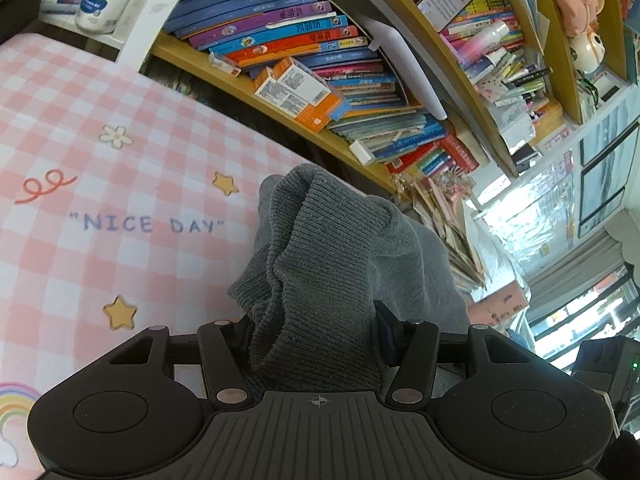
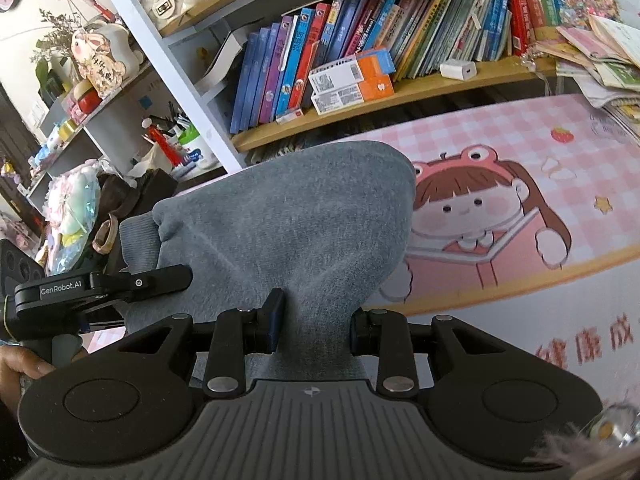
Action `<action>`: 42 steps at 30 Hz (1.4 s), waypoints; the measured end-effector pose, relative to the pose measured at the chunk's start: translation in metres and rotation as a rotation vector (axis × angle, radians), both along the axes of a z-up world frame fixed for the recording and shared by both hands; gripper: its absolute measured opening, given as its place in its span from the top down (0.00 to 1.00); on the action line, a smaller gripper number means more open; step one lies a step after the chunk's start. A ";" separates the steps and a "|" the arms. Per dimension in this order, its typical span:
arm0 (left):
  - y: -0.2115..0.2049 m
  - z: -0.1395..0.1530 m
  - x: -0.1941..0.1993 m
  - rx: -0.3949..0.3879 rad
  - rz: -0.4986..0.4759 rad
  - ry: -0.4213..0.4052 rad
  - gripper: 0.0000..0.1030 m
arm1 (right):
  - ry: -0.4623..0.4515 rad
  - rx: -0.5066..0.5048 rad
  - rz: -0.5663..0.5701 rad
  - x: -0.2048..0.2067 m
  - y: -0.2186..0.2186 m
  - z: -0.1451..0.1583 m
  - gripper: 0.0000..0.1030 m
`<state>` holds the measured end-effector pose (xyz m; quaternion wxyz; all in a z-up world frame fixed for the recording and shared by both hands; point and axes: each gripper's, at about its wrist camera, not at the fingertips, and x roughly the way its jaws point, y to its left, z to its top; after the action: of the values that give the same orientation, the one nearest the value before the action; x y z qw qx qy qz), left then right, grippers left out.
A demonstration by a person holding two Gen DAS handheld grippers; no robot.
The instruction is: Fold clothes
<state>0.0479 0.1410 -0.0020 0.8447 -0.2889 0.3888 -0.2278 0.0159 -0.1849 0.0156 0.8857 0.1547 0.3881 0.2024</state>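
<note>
Your left gripper (image 1: 316, 336) clamps the ribbed cuff (image 1: 316, 264) of a grey sweatshirt (image 2: 288, 220); the bunched knit hides both fingertips. Your right gripper (image 2: 316, 320) pinches a smooth fold of the same garment, which is held up and screens the pink checked desk mat (image 1: 100, 168) toward 12 o'clock. The bookshelf (image 2: 400, 92) edges the mat at 12 o'clock; bare mat lies open at 3 o'clock in the right view.

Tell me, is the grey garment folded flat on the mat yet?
Not yet. The grey garment hangs bunched, pinched by the right gripper and the left gripper above the pink mat.
</note>
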 end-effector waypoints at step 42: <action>-0.052 -0.043 0.202 0.131 0.115 0.052 0.47 | 0.053 0.029 0.053 0.244 -0.037 -0.061 0.72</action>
<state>0.2503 0.0887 -0.0454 0.8630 -0.2610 0.4074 -0.1453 0.2596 -0.2222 -0.0452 0.8671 0.1626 0.4124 0.2271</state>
